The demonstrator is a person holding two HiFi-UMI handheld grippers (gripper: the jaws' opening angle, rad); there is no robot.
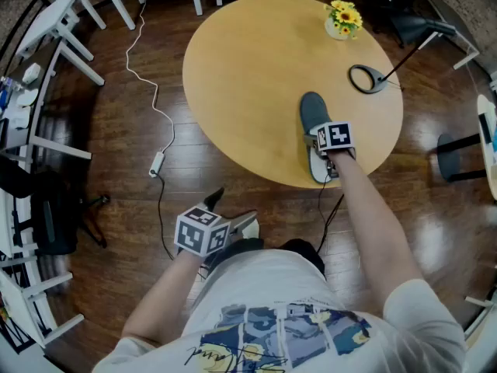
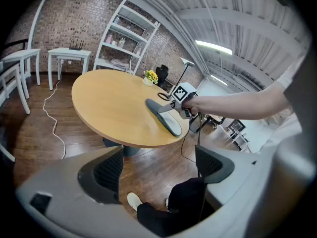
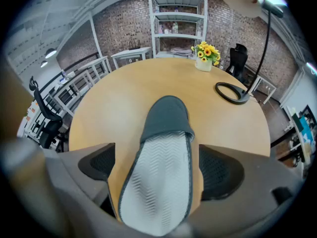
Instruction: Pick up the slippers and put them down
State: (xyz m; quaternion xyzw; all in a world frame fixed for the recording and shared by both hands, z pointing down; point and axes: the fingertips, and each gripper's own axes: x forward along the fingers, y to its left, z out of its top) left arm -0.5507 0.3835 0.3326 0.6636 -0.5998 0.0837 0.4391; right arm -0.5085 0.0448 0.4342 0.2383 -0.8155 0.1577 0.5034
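A person stands at the near edge of a round wooden desk (image 1: 248, 76), a gripper in each hand. One dark grey slipper (image 1: 314, 115) lies flat on the desk close to that near edge, its closed toe pointing toward the desk's middle and its pale ribbed insole facing up. The right gripper (image 1: 322, 140) reaches over the edge with its jaws spread wide, one on each side of the slipper's heel half; a strip of desk top shows between the slipper and the jaw on its left, so the jaws are not clamped.

The left gripper (image 1: 229, 214) hangs off the desk, below its near edge and beside the person's body, jaws apart and empty. Only the wooden floor, a dark trouser leg and a pale shoe (image 2: 132, 200) show between them.

At the desk's far side stands a small pot of yellow flowers (image 1: 342, 18). To the right of it a lamp's black ring-shaped base (image 1: 365, 78) rests by the desk's rim. Both are well apart from the slipper, with bare wood between. A white cable (image 1: 155, 107) snakes over the floor left of the desk.
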